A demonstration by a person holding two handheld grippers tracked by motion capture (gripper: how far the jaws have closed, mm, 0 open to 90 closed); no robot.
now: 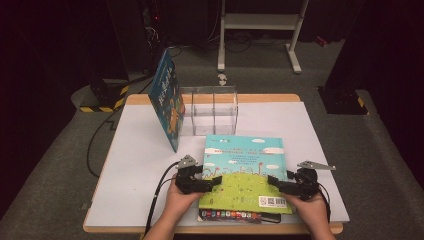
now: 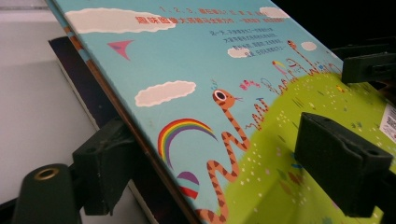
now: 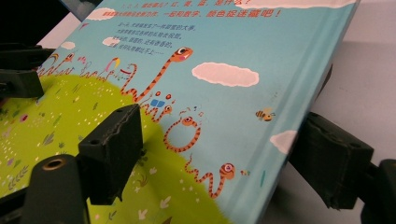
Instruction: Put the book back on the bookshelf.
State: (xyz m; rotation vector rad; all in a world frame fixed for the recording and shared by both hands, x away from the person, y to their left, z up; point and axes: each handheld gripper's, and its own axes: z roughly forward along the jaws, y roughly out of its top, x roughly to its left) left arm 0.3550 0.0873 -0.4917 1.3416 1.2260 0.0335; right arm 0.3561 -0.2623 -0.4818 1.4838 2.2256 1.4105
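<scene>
You have three books on the white tabletop: a blue book standing tilted against the left end of the clear rack, the picture book with the sky-and-green-hill cover at the near edge, and a dark book lying flat under it, only its near edge visible. There is one rack, with clear dividers inside it. You hold two claws.

The picture book sits between your hands, cover up. Its long axis runs from you toward the rack; its far end reaches almost to the rack's foot, and its barcode corner is at the near right. In the gripper views its side edges are raised off the dark book.

Your left claw straddles the book's left edge, one jaw under and one over the cover; I cannot tell whether the pads press. Your right claw straddles the right edge likewise, its jaws standing apart with a visible gap to the cover.
</scene>
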